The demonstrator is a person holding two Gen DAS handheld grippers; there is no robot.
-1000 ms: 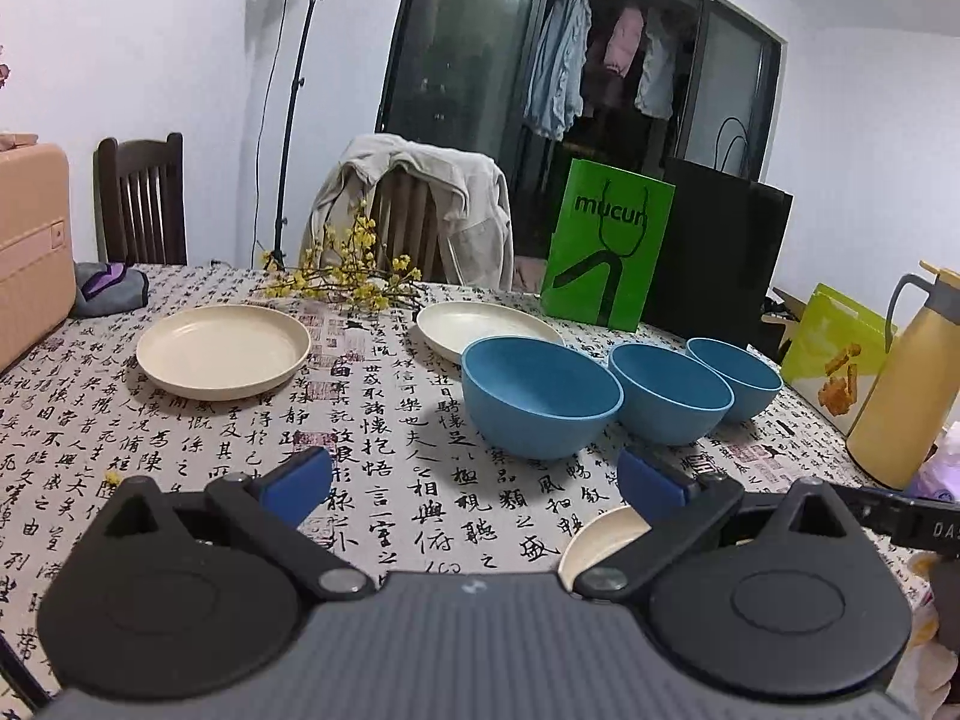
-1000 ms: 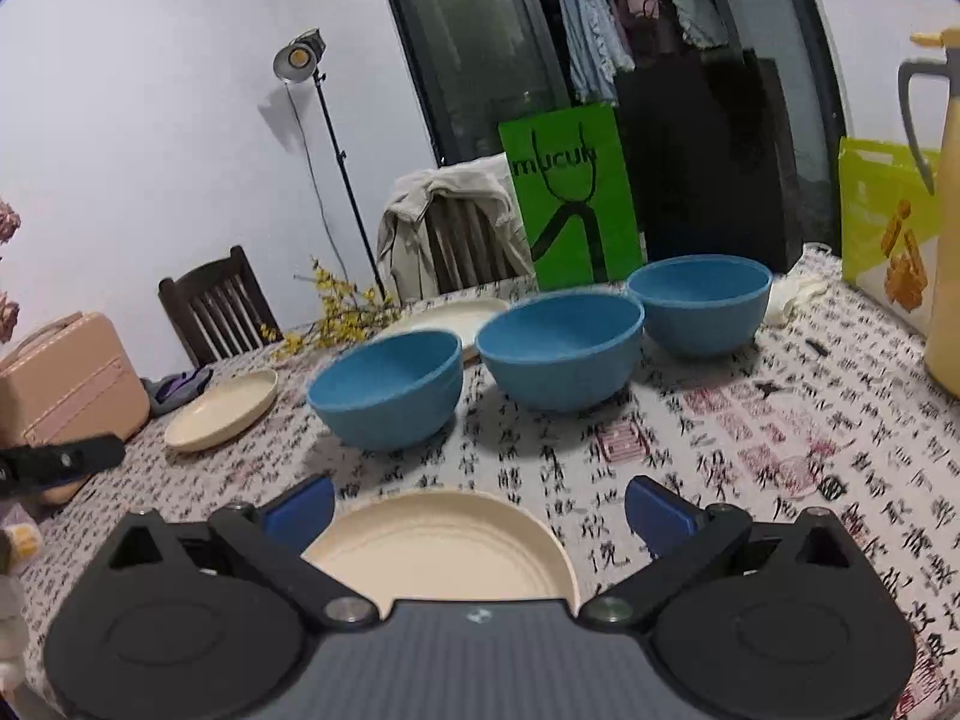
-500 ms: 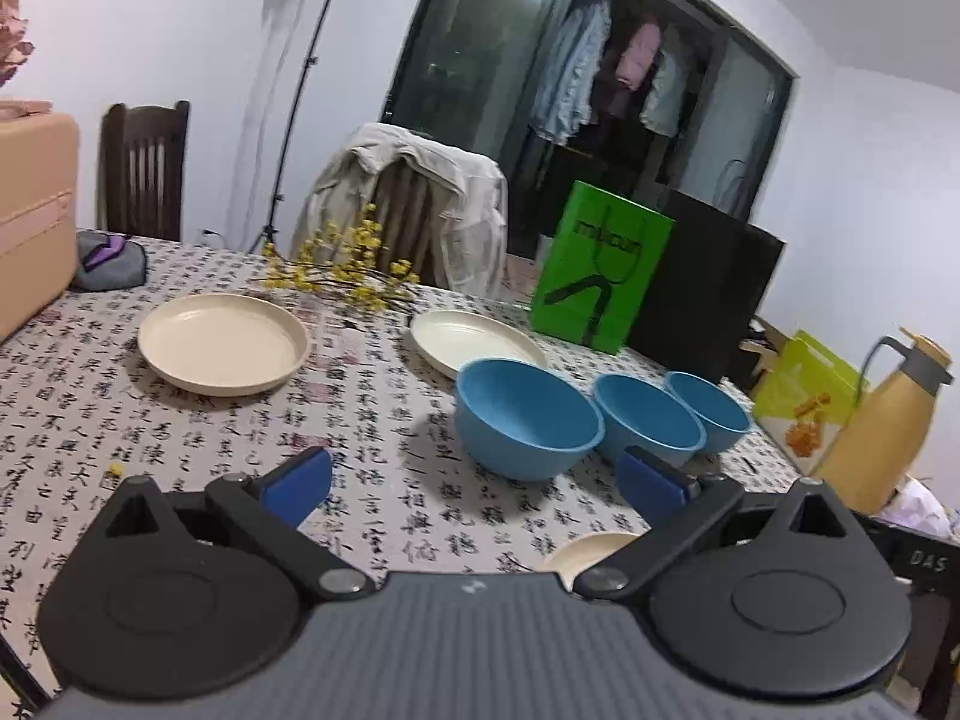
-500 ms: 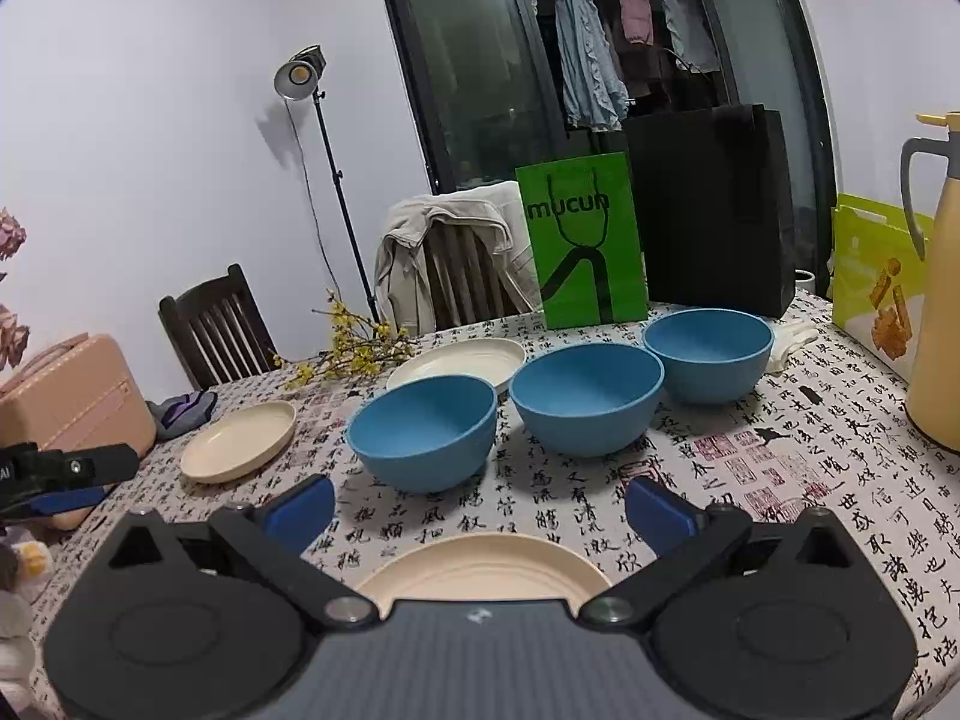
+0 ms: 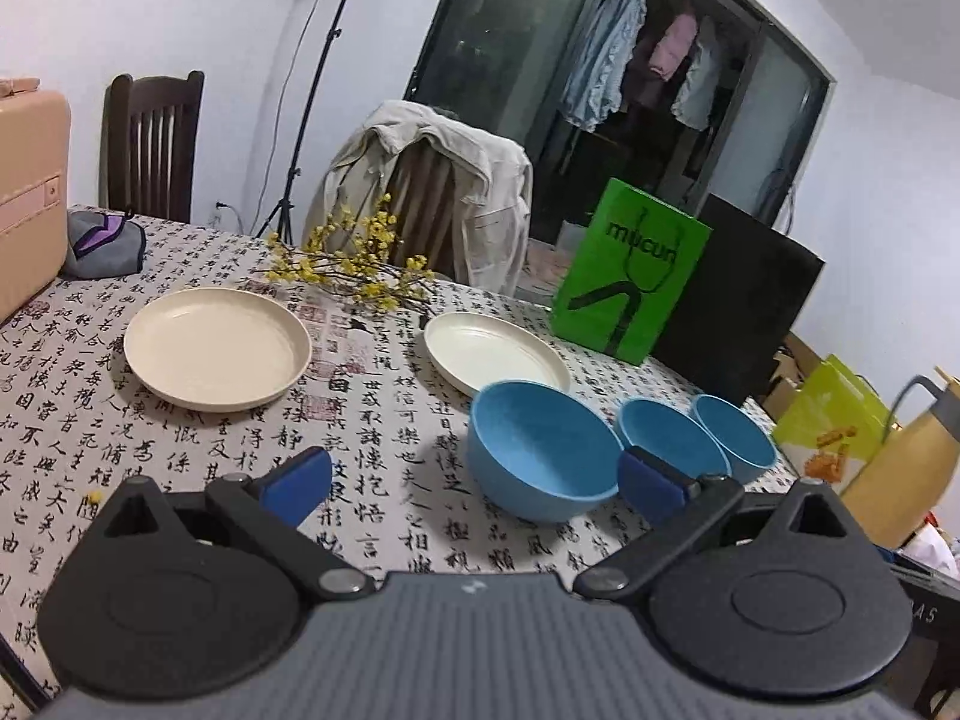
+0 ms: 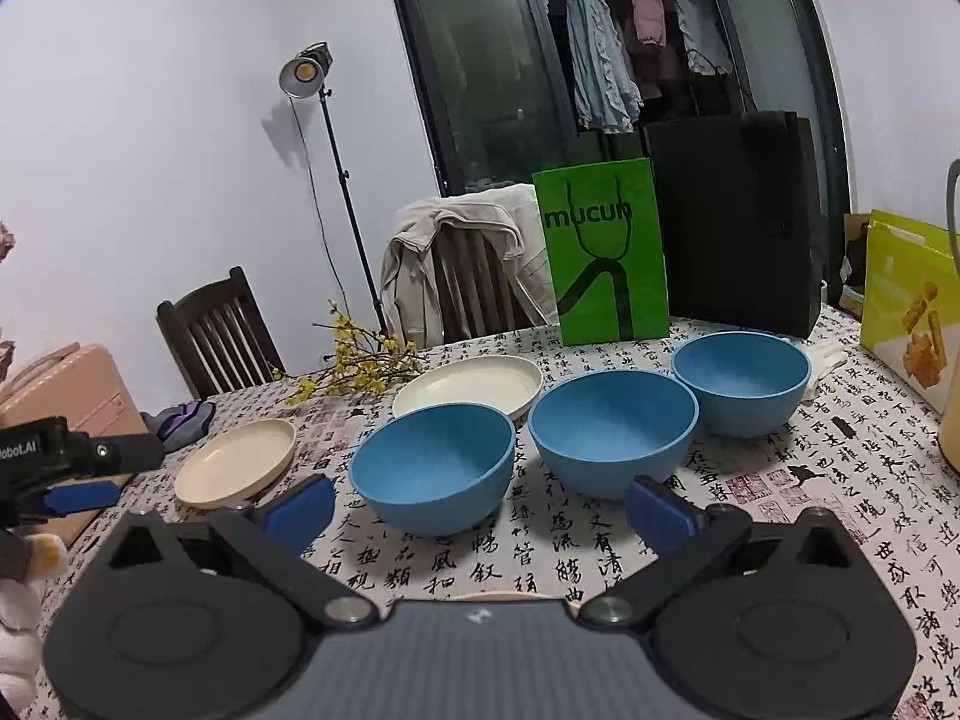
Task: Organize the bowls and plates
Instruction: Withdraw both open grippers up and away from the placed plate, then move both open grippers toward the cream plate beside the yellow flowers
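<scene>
Three blue bowls stand in a row on the patterned tablecloth: left bowl [image 6: 433, 468] [image 5: 540, 450], middle bowl [image 6: 612, 429] [image 5: 669, 438], right bowl [image 6: 741, 381] [image 5: 741, 435]. A cream plate [image 5: 216, 347] [image 6: 235, 468] lies at the left and a white plate [image 5: 495, 353] [image 6: 469, 385] behind the bowls. A third cream plate's rim [image 6: 510, 596] just shows under my right gripper. My left gripper [image 5: 474, 477] is open and empty, above the table before the left bowl. My right gripper [image 6: 480, 510] is open and empty, near the left and middle bowls.
A green paper bag [image 6: 606, 252] and a black bag [image 6: 738, 222] stand at the back. A yellow-flower sprig [image 5: 348, 264] lies near the plates. A gold thermos [image 5: 906, 480] and yellow-green bag [image 6: 909, 306] are at the right, a pink case [image 5: 27, 192] at the left.
Both grippers have risen and pulled back from the table. The near cream plate has slipped almost out of sight under the right gripper. Nothing on the table has moved.
</scene>
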